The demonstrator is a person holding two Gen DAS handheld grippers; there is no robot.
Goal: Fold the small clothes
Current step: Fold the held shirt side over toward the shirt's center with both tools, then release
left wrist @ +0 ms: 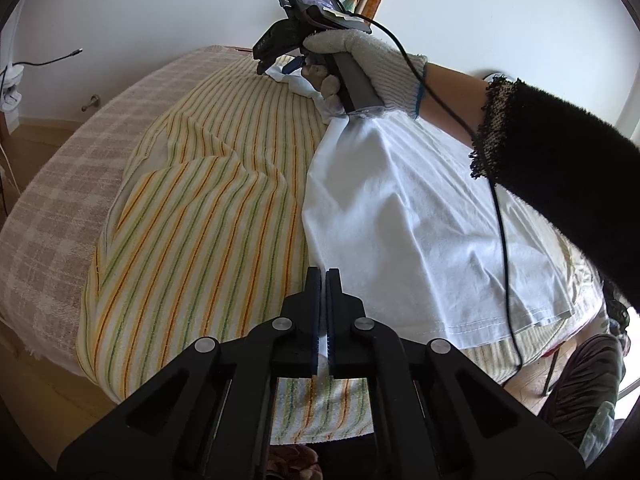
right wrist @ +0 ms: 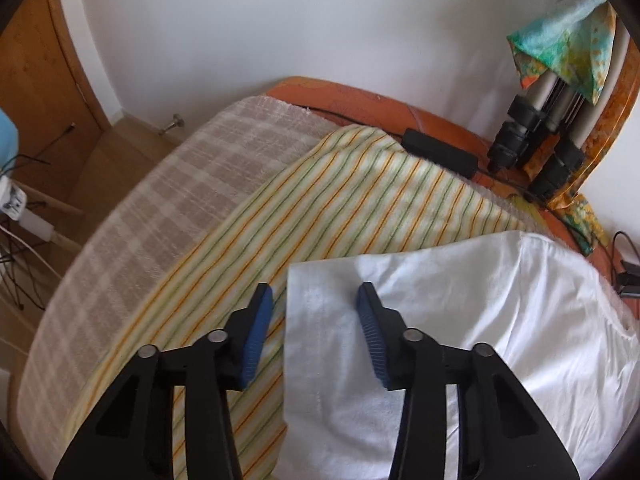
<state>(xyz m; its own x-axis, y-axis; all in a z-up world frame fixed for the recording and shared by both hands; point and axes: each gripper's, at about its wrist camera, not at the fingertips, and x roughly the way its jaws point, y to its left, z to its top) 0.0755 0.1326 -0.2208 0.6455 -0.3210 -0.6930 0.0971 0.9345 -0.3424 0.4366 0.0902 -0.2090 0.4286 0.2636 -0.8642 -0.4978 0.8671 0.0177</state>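
The left gripper (left wrist: 324,274), seen from its own wrist camera, has its jaws pressed together at the near left edge of a white garment (left wrist: 404,224); a sliver of white shows between the pads, so it appears clamped on that edge. The right gripper (right wrist: 316,294) points down at the far left corner of the same garment, its blue-padded jaws apart, one over the white cloth and the other over the towel beside it, gripping nothing yet. A gloved hand (left wrist: 360,64) with a dark fuzzy sleeve (left wrist: 560,168) carries it.

The step in hand looks like taking hold of one long side of the garment at both ends. The next move probably calls for the right jaws to close on that corner, then for both hands to lift and carry the side across evenly, so the fold lies straight.

The garment lies spread on a yellow, green and orange striped towel (left wrist: 192,216), which covers a beige checked blanket (right wrist: 132,208) on a bed. Beyond are a white wall (right wrist: 280,20), a wooden door (right wrist: 36,64) at the far left, and folded tripod legs (right wrist: 536,140) draped with a colourful cloth at the far right.
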